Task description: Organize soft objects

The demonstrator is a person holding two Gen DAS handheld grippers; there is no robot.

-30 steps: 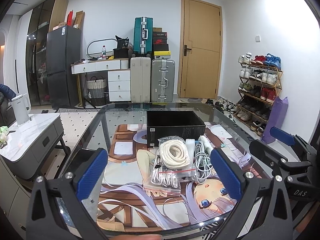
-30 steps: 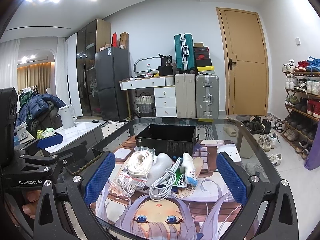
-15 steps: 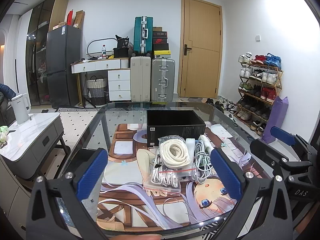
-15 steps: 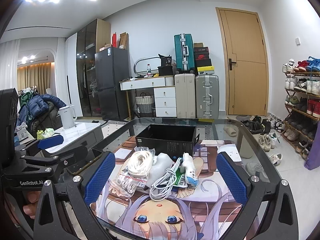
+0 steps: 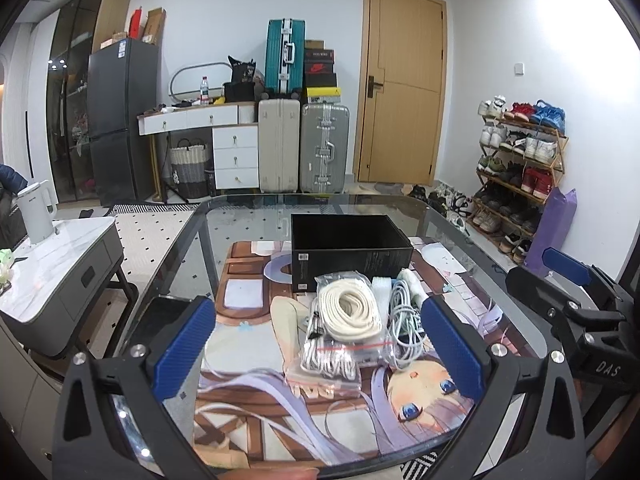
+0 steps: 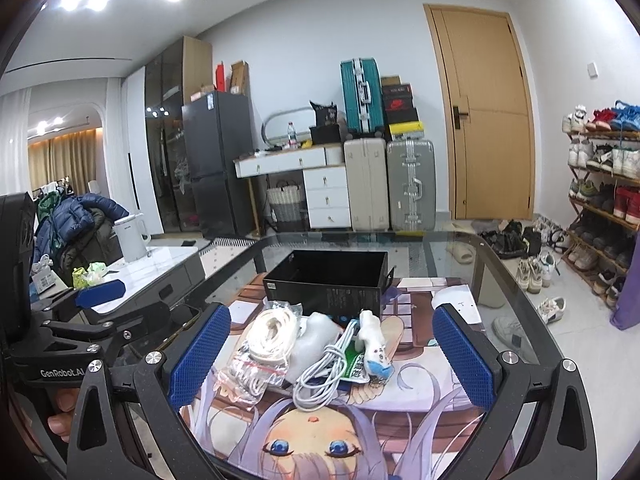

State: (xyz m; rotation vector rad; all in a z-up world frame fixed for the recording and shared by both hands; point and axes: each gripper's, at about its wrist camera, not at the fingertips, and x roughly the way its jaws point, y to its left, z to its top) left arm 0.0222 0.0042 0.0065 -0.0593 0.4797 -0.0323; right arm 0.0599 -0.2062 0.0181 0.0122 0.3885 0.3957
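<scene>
Both the left tongs [image 5: 320, 354] and right tongs [image 6: 334, 354] hover spread wide, empty. The bagged white rope [image 5: 352, 314] and loose cable [image 6: 324, 368] lie heaped at six o'clock of the black box [image 5: 350, 250]. Slippery plastic could slide out; cable loops may snag neighbours.

An open black rectangular box [image 5: 350, 252] sits on the glass table [image 5: 472, 264]. Just in front of the box lies a bagged coil of white rope [image 5: 352, 314], with the left gripper [image 5: 320, 350] spread wide nearer still.
</scene>
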